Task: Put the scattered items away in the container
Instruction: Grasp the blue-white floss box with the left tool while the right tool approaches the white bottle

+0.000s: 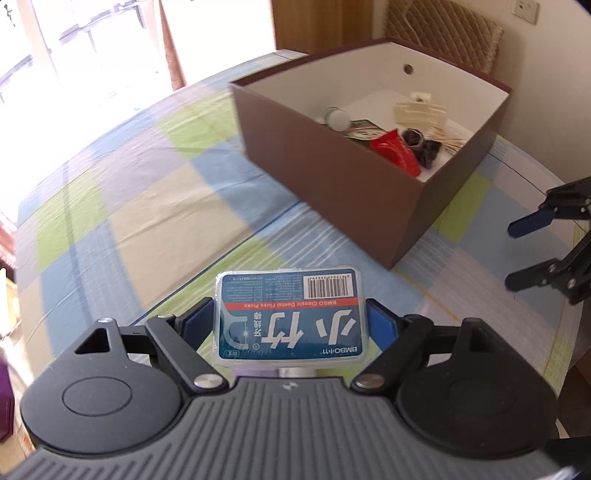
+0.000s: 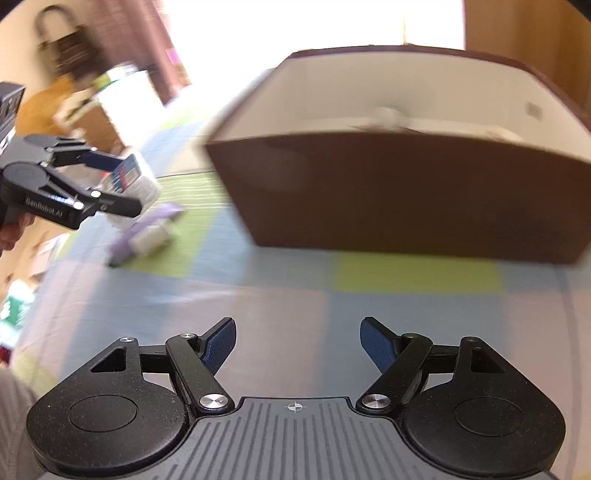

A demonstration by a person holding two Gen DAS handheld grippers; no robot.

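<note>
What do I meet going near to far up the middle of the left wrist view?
Left gripper, jaws shut on the floss pick pack → checked tablecloth → brown box with items already inside → quilted chair back behind it.

Glossy plastic floss box (image 1: 290,317), matt brown cardboard container (image 1: 332,177), woven checked cloth (image 1: 147,206).

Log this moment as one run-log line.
left gripper: shut on floss pick pack | right gripper: open, empty | brown box: ahead, holds items
</note>
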